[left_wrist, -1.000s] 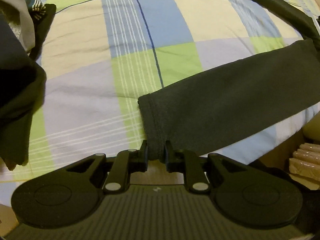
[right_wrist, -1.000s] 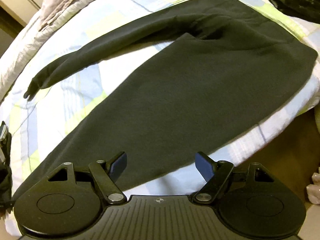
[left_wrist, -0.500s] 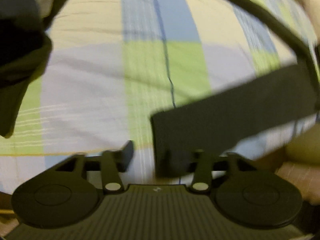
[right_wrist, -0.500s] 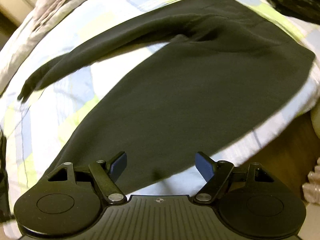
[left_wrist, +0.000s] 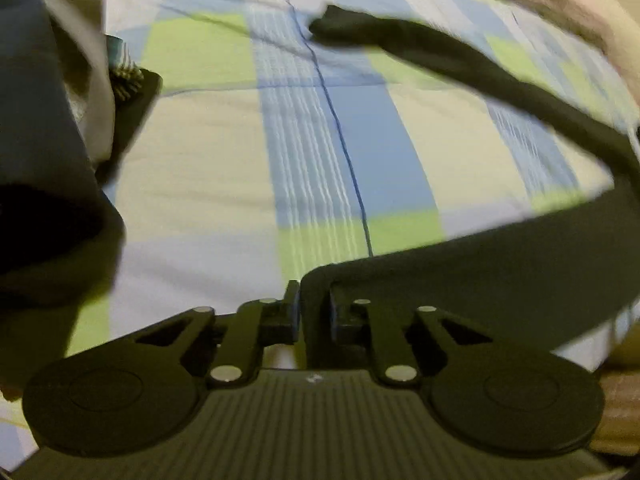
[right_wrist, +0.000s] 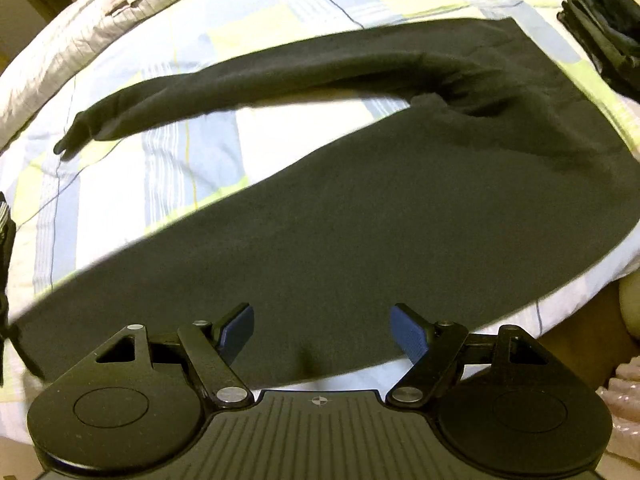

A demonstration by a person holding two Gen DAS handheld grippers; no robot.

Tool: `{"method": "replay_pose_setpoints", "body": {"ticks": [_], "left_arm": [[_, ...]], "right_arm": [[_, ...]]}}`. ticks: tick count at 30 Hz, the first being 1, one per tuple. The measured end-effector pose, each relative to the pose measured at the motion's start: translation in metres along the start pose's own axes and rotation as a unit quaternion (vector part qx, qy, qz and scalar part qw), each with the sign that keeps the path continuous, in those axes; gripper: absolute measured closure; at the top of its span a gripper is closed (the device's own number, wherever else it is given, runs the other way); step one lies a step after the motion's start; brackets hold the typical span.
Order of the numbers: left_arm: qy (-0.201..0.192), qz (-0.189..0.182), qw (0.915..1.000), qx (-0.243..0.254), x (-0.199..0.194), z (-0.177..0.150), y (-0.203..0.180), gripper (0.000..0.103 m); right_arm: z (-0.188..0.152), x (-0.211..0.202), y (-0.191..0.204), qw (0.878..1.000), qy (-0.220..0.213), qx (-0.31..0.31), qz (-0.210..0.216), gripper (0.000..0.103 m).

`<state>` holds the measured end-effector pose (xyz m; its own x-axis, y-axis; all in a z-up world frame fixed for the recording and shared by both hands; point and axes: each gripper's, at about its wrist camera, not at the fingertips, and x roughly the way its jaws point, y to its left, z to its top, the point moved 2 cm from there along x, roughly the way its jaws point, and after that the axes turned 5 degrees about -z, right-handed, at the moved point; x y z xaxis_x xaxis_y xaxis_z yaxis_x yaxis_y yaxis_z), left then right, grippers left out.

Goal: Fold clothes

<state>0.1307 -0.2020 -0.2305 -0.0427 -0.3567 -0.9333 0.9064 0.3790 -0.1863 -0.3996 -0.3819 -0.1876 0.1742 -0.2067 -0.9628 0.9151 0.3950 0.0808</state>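
Dark trousers [right_wrist: 400, 200] lie spread on a checked bed sheet [right_wrist: 192, 160], waist to the right and both legs running left. The far leg [right_wrist: 240, 84] ends in a crumpled cuff. In the left wrist view the near leg [left_wrist: 500, 280] stretches off to the right, and the far leg [left_wrist: 480, 76] arcs across the back. My left gripper [left_wrist: 314, 314] is shut on the near leg's cuff, dark cloth pinched between its pads. My right gripper [right_wrist: 322, 320] hangs open over the near leg's front edge, with nothing between its blue pads.
A heap of dark clothes [right_wrist: 600, 28] sits at the back right of the bed. Folded grey and beige garments [left_wrist: 48, 120] are stacked on the left. A grey quilt [right_wrist: 92, 28] lies along the far side. The bed edge [right_wrist: 560, 308] drops away at the front right.
The left gripper held the cuff a second ago, opened half a second ago, and has shut on it again. Its view now reaches farther up the bed. The right gripper stayed open and shifted slightly.
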Motion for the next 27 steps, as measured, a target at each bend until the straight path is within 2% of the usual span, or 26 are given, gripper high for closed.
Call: {"method": "replay_pose_setpoints", "body": {"ticks": [2, 4, 6, 8, 11, 14, 16, 18, 23, 27], "left_arm": [[0.017, 0.022, 0.9995, 0.013, 0.009, 0.005, 0.002, 0.088], [0.018, 0.040, 0.9985, 0.033, 0.009, 0.003, 0.000, 0.085], [0.008, 0.062, 0.9958, 0.067, 0.004, -0.001, -0.007, 0.083], [0.003, 0.069, 0.9897, 0.125, 0.004, -0.007, -0.026, 0.081], [0.012, 0.041, 0.9727, 0.228, 0.000, -0.025, -0.068, 0.075], [0.023, -0.002, 0.9473, 0.319, 0.004, -0.045, -0.125, 0.073], [0.025, -0.025, 0.9336, 0.357, 0.007, -0.054, -0.165, 0.070], [0.031, -0.036, 0.9246, 0.378, 0.013, -0.062, -0.204, 0.070], [0.041, -0.042, 0.9213, 0.384, 0.030, -0.071, -0.298, 0.069], [0.031, -0.035, 0.9203, 0.388, 0.034, -0.062, -0.361, 0.068]], "right_arm": [[0.001, 0.001, 0.001, 1.000, 0.000, 0.002, -0.002, 0.025], [0.000, -0.001, -0.001, 1.000, -0.004, 0.011, -0.006, 0.025], [-0.001, -0.003, -0.010, 1.000, -0.010, 0.020, -0.015, 0.025], [-0.003, -0.006, -0.025, 0.999, -0.016, 0.031, -0.029, 0.025], [-0.006, -0.010, -0.066, 0.996, -0.025, 0.066, -0.059, 0.025], [-0.002, -0.015, -0.122, 0.989, -0.041, 0.115, -0.083, 0.025], [0.006, -0.017, -0.163, 0.983, -0.051, 0.154, -0.090, 0.025], [0.017, -0.009, -0.205, 0.978, -0.066, 0.178, -0.082, 0.025], [0.046, 0.009, -0.309, 0.964, -0.105, 0.238, -0.062, 0.025], [0.071, 0.025, -0.366, 0.965, -0.114, 0.229, -0.057, 0.025]]}}
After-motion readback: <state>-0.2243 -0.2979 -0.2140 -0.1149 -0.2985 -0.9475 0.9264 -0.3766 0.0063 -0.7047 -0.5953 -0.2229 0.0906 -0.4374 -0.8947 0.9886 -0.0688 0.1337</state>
